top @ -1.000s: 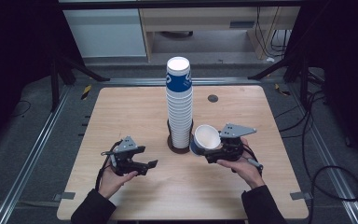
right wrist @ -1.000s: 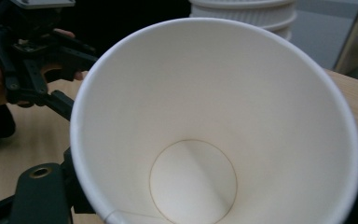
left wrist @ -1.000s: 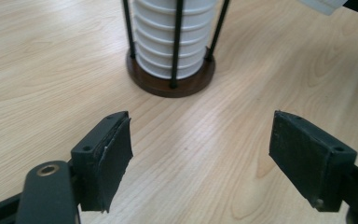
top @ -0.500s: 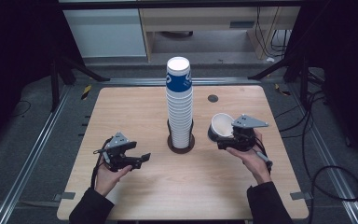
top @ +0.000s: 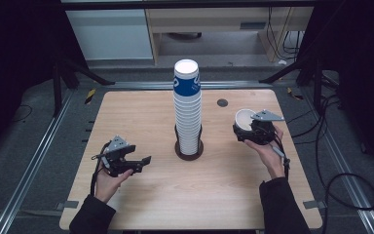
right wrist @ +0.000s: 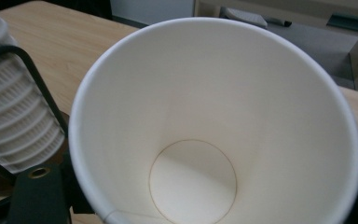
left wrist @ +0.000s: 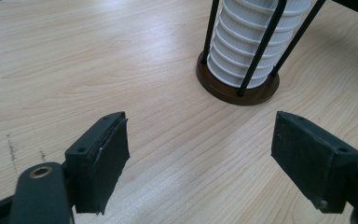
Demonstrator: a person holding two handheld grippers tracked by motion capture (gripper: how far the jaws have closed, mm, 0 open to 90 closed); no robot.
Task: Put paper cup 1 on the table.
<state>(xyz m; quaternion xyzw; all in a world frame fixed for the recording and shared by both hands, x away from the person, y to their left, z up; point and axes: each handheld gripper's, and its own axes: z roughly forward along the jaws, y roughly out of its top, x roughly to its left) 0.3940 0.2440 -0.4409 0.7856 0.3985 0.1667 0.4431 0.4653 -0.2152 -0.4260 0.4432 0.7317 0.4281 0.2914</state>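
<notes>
A: Surroundings first?

B: High view: a pale wooden table point(top: 126, 117) on a dark floor, with cabinets along the far wall. At centre stands a tall stack of paper cups point(top: 187, 109) in a wire holder on a round brown base point(top: 189, 150).

A: What has changed?

B: A second ago the right gripper point(top: 247, 130) was close against the stack with a single paper cup point(top: 244, 119). It now sits well to the right of the stack, clamped on that cup. My judgement: one cup has been separated and is being carried to a place on the right.

A: The left gripper point(top: 143, 161)?

B: Near left of the stack, apart from it.

A: Left gripper view?

B: Jaws wide, having just been opening, with bare tabletop between them; the holder base point(left wrist: 237, 88) lies beyond.

A: Right gripper view?

B: The cup point(right wrist: 214, 126), mouth toward the lens and empty. The stack point(right wrist: 14, 126) is at the left edge.
</notes>
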